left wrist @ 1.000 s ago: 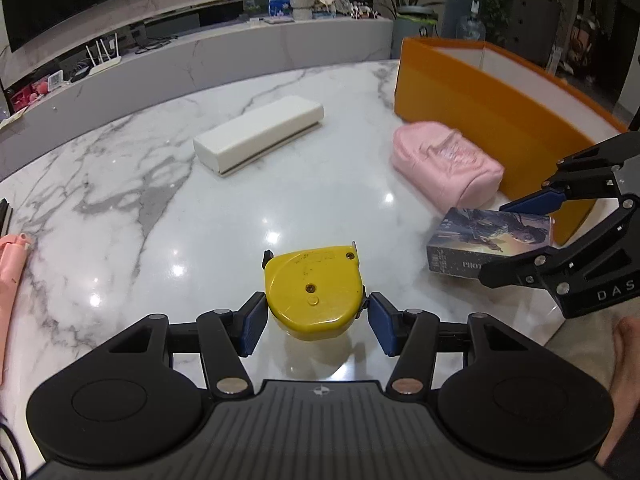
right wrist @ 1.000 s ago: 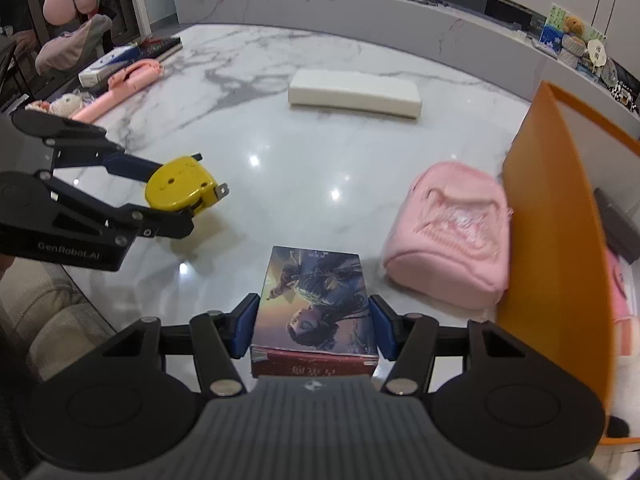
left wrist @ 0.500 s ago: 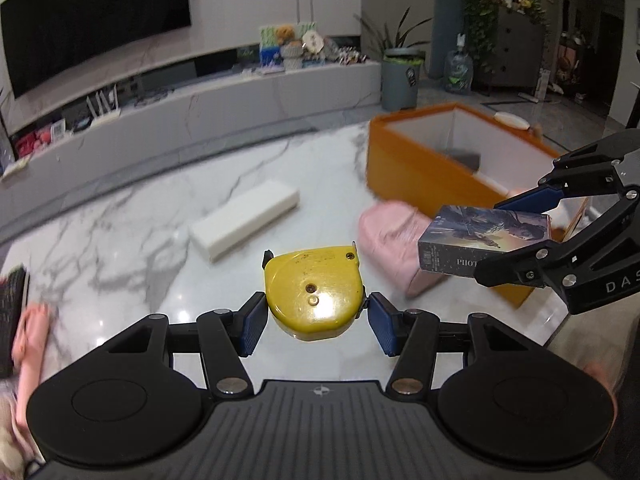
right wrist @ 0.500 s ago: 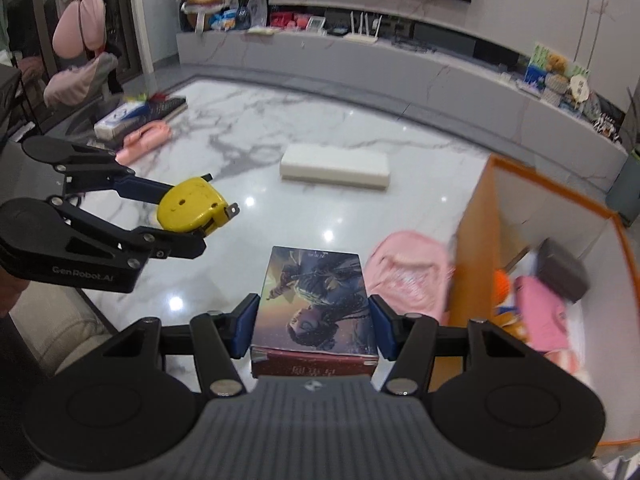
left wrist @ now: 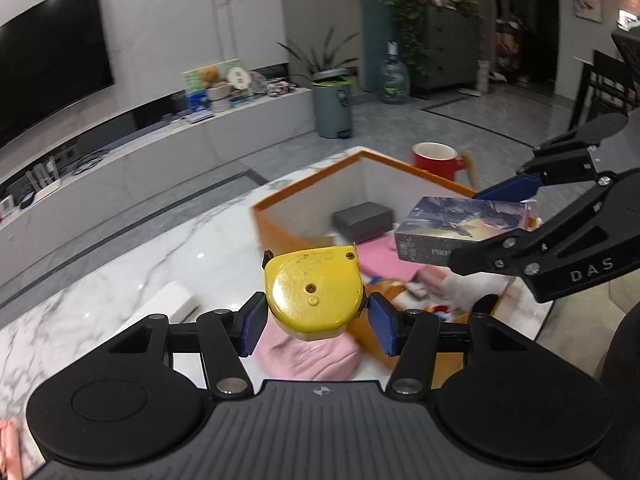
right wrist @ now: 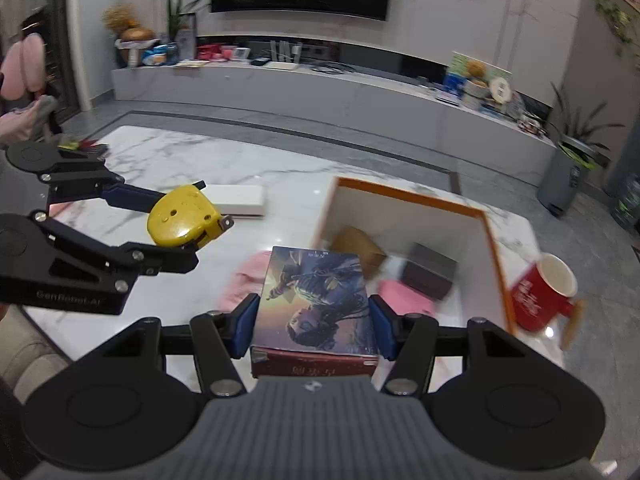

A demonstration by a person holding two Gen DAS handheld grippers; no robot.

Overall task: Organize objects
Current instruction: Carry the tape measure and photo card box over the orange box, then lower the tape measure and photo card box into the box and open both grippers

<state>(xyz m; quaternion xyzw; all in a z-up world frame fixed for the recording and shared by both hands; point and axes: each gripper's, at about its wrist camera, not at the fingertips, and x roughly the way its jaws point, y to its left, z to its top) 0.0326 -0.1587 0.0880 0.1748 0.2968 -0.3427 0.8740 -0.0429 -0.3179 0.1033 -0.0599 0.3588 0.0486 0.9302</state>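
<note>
Both loads are airborne, neither delivered. The left hand-held gripper [left wrist: 316,320] is clamped on the yellow tape measure [left wrist: 314,292], held above the bench [right wrist: 280,184] just short of the orange box [right wrist: 496,248]. The right hand-held gripper [right wrist: 314,326] is clamped on the illustrated card box [right wrist: 316,300], near the orange box's open top. Inside lie a dark grey case [right wrist: 430,276], a pink item and a brown parcel. Outstanding on the bench: the pink pouch [left wrist: 308,356], the white block [right wrist: 240,200] and the red mug [right wrist: 540,292].
</note>
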